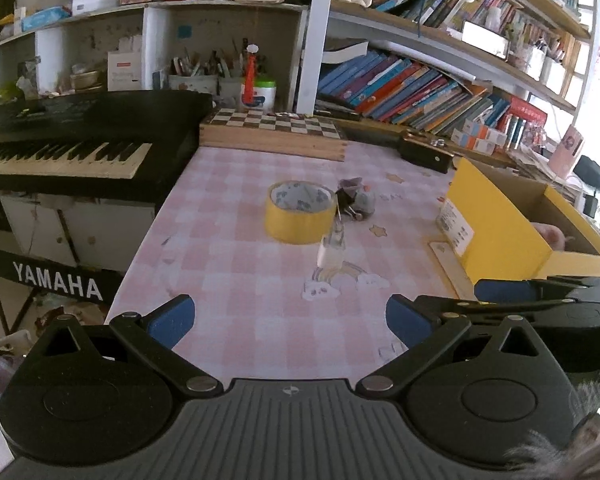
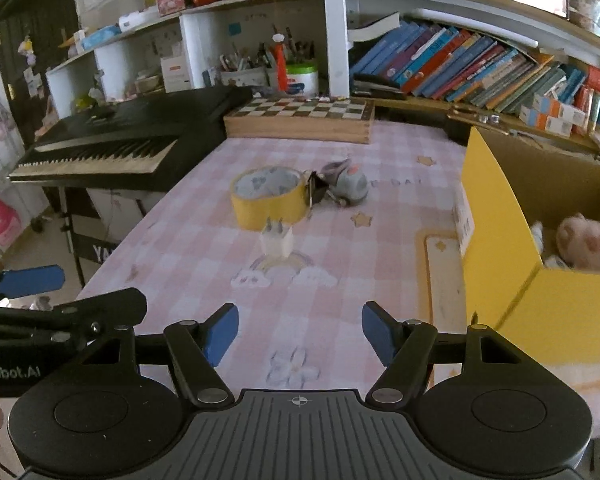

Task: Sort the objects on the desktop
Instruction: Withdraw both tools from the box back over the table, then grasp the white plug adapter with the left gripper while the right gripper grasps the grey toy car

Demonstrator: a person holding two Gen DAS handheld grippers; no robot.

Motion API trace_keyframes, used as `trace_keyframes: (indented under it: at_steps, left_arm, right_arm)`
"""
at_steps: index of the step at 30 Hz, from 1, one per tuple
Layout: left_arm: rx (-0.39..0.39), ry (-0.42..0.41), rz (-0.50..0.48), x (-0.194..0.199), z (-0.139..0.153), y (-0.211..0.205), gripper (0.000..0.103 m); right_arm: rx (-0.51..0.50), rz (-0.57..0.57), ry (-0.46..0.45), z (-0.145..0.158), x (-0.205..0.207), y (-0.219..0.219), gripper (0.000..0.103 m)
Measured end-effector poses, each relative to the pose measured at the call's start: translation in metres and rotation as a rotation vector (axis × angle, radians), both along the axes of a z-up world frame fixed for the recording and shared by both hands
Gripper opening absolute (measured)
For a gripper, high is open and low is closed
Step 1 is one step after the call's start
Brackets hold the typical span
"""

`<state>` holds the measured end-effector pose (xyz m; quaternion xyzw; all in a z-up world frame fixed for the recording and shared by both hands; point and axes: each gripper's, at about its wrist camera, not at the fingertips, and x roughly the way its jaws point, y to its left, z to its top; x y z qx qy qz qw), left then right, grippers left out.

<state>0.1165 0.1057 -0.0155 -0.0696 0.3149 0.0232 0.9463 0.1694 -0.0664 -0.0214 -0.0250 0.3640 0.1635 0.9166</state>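
A roll of yellow tape (image 1: pixel 300 216) (image 2: pixel 270 198) lies mid-table on the pink checked cloth. Beside it on the right lie black binder clips (image 1: pixel 346 204) (image 2: pixel 316 190) and a small grey plush toy (image 1: pixel 364 200) (image 2: pixel 350 182). A white charger plug (image 1: pixel 332 246) (image 2: pixel 277 240) stands in front of the tape. A yellow cardboard box (image 1: pixel 496 232) (image 2: pixel 500 240) on the right holds a pink plush paw (image 2: pixel 588 244). My left gripper (image 1: pixel 290 320) is open and empty, well short of the objects. My right gripper (image 2: pixel 300 334) is open and empty, near the table's front.
A black Yamaha keyboard (image 1: pixel 72 148) (image 2: pixel 120 144) borders the table's left. A wooden chessboard box (image 1: pixel 274 132) (image 2: pixel 300 120) sits at the back. Bookshelves (image 1: pixel 420 92) run behind and to the right. The right gripper's finger (image 1: pixel 512 290) shows in the left view; the left gripper's finger (image 2: pixel 32 280) shows in the right view.
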Motion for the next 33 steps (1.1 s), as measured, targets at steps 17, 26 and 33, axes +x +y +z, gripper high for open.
trace_keyframes:
  at_steps: [17, 26, 33]
  left_arm:
    - [0.045, 0.012, 0.064, 0.08, 0.009, -0.001, 0.103]
    - [0.04, 0.061, 0.093, 0.101, -0.003, 0.008, 0.103]
    - [0.003, 0.115, 0.033, 0.126, -0.02, 0.001, 0.102]
  right_arm:
    - [0.043, 0.014, 0.03, -0.004, 0.099, -0.004, 0.07]
    - [0.04, 0.021, 0.072, -0.015, 0.139, 0.003, 0.07]
    - [0.043, -0.036, 0.084, -0.016, 0.166, -0.007, 0.07]
